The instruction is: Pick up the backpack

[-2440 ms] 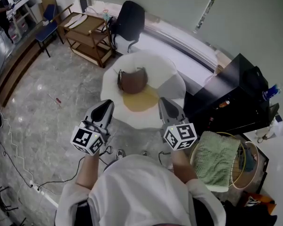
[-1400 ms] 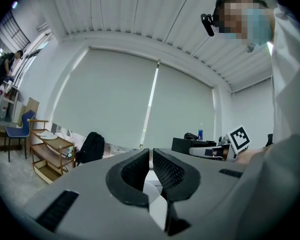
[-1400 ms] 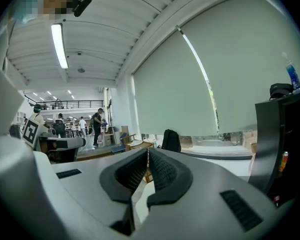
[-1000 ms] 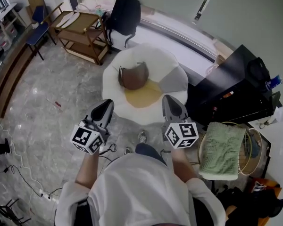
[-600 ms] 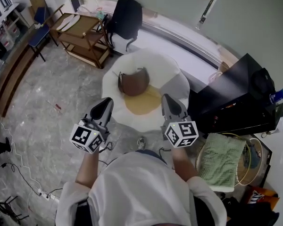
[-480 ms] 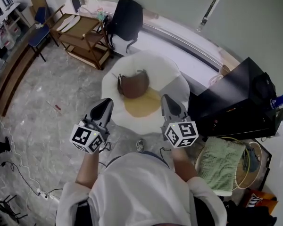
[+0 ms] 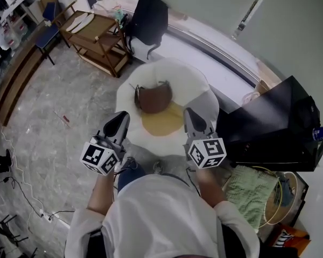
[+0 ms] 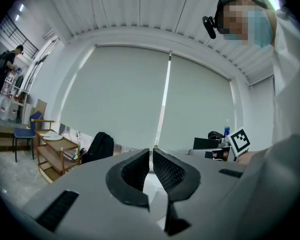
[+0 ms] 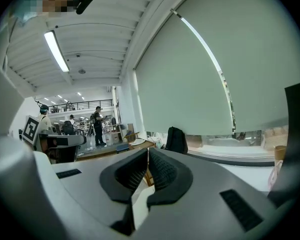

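Note:
The black backpack stands upright against the low window ledge at the far side of the room; it also shows small and far off as the backpack in the left gripper view and the backpack in the right gripper view. My left gripper and right gripper are held side by side in front of me, well short of it. Both are shut with nothing between the jaws, seen close up as the left gripper and the right gripper.
A white egg-shaped floor cushion with a yellow centre lies between me and the backpack, with a brown bag on it. A wooden cart stands left of the backpack. A black cabinet and a basket with a green towel are at the right.
The room has slid in the head view as I walk: the cabinet and basket have drifted right and down, and my foot now shows under the left gripper. Both grippers stay shut.

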### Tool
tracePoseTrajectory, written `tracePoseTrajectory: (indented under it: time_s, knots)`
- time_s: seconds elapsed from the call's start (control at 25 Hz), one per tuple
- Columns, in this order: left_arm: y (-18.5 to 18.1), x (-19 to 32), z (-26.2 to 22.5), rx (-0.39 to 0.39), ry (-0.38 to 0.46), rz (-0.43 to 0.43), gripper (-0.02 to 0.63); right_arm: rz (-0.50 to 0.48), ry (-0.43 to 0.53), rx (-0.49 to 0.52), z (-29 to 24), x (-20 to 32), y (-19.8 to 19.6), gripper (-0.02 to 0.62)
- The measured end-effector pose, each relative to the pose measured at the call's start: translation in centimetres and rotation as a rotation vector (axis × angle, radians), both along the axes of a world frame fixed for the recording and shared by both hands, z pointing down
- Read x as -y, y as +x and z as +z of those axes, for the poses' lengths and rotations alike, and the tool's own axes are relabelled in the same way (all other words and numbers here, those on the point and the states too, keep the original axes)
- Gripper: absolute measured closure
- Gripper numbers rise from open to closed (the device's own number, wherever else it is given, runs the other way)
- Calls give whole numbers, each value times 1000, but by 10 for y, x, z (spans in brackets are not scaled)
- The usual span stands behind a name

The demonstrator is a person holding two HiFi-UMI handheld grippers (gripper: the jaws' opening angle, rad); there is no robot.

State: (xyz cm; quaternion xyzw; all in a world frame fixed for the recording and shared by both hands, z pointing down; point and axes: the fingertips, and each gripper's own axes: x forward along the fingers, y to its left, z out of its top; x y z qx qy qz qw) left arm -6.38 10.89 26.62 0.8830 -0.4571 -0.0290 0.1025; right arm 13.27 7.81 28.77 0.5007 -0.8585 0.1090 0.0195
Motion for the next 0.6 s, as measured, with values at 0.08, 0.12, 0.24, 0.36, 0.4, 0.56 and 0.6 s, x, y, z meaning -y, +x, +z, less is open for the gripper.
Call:
tracePoseTrajectory:
  time_s: [0.08, 0.12, 0.24, 0.36, 0.4, 0.56, 0.6]
  knots:
    - [-2, 8, 0, -6, -3, 3, 557, 2, -5, -3, 1, 7, -4, 565]
    - [-4, 12, 1, -8, -5, 8, 557, 5, -7, -4, 2, 11, -6, 565]
    - [-10, 26, 4, -13, -11, 26, 557, 18, -8, -9, 2, 22, -13, 565]
    - [-16, 41, 4, -18, -12, 57, 557, 47, -9, -12, 2, 35, -19, 565]
    - [-19, 47, 4, -19, -12, 70, 557, 57, -8, -13, 1, 39, -22, 565]
    - [-37, 74, 2, -24, -13, 112, 557, 95, -5, -14, -3, 57, -41, 565]
    - [-40, 82, 1, -25, -12, 125, 557, 105, -3, -14, -4, 62, -46, 565]
